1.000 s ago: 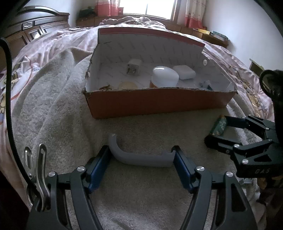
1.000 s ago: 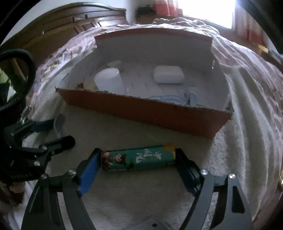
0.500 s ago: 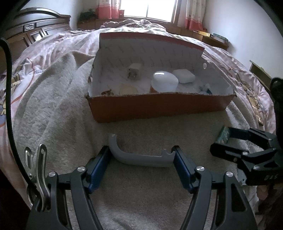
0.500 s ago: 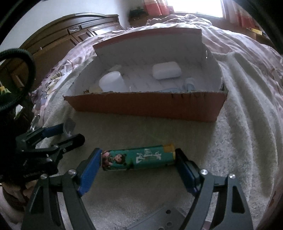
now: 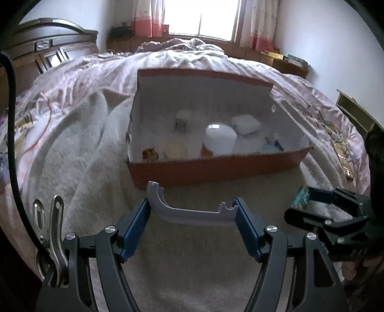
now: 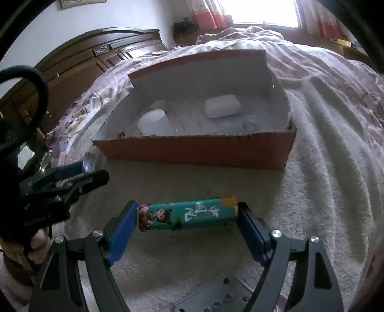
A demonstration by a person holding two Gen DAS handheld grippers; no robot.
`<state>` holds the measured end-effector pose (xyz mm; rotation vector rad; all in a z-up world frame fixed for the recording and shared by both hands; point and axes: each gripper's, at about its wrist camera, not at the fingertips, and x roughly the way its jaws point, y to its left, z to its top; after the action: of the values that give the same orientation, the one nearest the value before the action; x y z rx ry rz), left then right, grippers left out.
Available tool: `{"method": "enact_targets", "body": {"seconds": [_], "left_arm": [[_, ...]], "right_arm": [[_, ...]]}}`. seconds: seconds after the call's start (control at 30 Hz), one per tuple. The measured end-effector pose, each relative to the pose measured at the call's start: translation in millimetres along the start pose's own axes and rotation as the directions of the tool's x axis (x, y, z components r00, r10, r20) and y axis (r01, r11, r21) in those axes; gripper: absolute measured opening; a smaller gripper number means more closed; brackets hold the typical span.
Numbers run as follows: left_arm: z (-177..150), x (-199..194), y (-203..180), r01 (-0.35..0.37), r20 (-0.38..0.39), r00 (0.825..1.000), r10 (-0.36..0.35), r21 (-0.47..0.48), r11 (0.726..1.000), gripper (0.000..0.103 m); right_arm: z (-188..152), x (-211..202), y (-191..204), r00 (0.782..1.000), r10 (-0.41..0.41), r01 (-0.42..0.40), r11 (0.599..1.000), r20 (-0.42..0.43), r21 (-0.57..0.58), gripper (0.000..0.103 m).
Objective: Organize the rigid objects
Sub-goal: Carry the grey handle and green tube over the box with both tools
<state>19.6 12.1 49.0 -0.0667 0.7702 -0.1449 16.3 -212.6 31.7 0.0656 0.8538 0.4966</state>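
While carrying toward the open orange box [image 5: 216, 170] on the bed: left tongs [image 5: 193, 213] clamped end to end on the grey curved handle [image 5: 192, 211], just short of the near wall. Lift clear of that wall, then release over the bare floor left of the white cup [image 5: 219, 140].

From the right view: right tongs [image 6: 188, 214] gripping the green printed tube [image 6: 187, 213] lengthwise, box [image 6: 196, 153] ahead. Keep level, well apart from the left tongs [image 6: 79, 172].

Dark wooden headboard [image 6: 100, 55], sunlit window [image 5: 204, 16], pink-hemmed curtains [image 5: 148, 19].
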Motion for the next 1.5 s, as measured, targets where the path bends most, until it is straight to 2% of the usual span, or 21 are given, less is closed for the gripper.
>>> {"method": "enact_targets", "body": {"seconds": [0.37,0.7,1.0,1.1,1.27,1.5], "left_arm": [[35.4,-8.0,0.0,-0.023,0.086,0.996,0.023,0.005,1.000,0.072],[66.4,7.8,-4.3,-0.040,0.107,0.994,0.037,0.026,0.999,0.072],[79.5,39.5,7.8,-0.059,0.069,0.996,0.062,-0.048,0.997,0.072],[78.2,45.4,7.9,-0.065,0.062,0.996,0.068,-0.045,0.997,0.072],[74.9,55.6,10.1,-0.075,0.033,0.997,0.077,-0.058,0.996,0.072],[73.0,56.0,16.8,-0.074,0.030,0.997,0.077,-0.089,0.993,0.072]], "right_arm": [[2.9,-12.7,7.3,0.998,-0.005,0.007,0.999,0.057,-0.032,0.085],[3.3,-12.1,2.7,0.999,0.000,0.001,1.000,0.051,-0.011,0.085],[10.0,-16.8,-0.1,0.997,0.007,-0.007,1.000,0.072,-0.004,0.085],[15.5,-20.0,0.1,0.997,0.006,-0.005,1.000,0.079,-0.013,0.085],[32.4,-30.0,5.6,0.992,0.010,-0.005,0.999,0.127,-0.039,0.085],[62.9,-30.8,7.2,0.982,-0.012,0.020,0.999,0.188,-0.042,0.085]]}}
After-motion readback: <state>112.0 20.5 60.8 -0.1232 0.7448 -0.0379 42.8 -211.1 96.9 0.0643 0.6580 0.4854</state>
